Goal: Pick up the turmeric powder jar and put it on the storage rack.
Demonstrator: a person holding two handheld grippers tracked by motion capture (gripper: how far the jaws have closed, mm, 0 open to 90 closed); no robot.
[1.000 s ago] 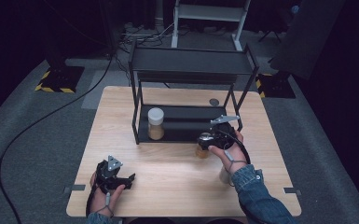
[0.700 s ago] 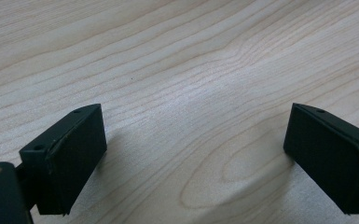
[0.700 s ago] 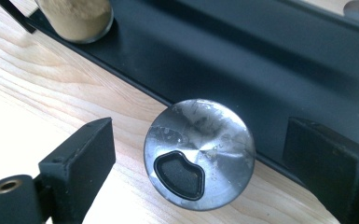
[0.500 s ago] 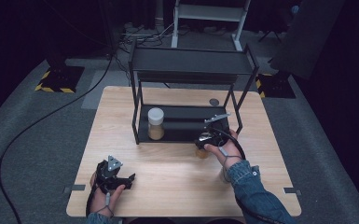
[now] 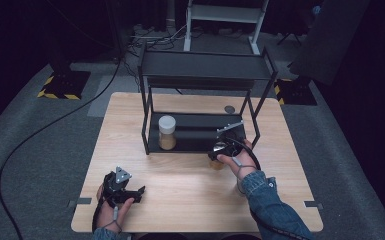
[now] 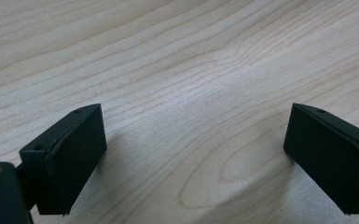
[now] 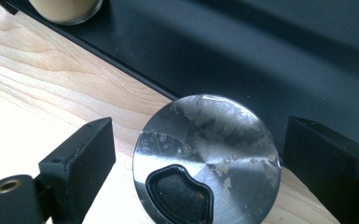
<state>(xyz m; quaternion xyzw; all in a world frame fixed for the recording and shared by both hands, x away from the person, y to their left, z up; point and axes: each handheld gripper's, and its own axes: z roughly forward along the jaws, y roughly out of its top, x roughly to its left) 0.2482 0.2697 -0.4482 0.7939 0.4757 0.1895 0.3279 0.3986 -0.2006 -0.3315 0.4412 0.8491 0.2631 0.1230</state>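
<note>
**A:** Where is the shaker jar (image 7: 206,161) in relation to the right gripper (image 7: 196,172)?

**B:** In the right gripper view it sits dead centre at the bottom of the frame, between the two black jaws. Its round metal lid faces the camera, so the jar stands upright and its long axis runs straight down, away from the lens. The jaws flank the lid on either side, spread apart, with a sliver of wood visible between each pad and the lid's rim. I judge they are not pressing on it yet.

**A:** And on the table?

**B:** In the high view the right gripper (image 5: 226,142) is right of centre, at the front edge of the black rack (image 5: 205,67), and the shaker jar (image 5: 216,163) stands on the wooden table (image 5: 190,185) just in front of the rack's lower shelf. A second jar (image 5: 167,132), white-capped with tan contents, already stands on that shelf, to the left.

**A:** What about the other hand?

**B:** The left gripper (image 5: 122,187) rests low in the lower left of the high view, well apart from the jar. Its own view shows its jaws wide apart over bare wood, nothing between them.

**A:** So the coming move?

**B:** The right hand is far nearer. My guess: squeeze across the lid's width, then lift toward the top of the frame, onto the shelf just beyond.
</note>
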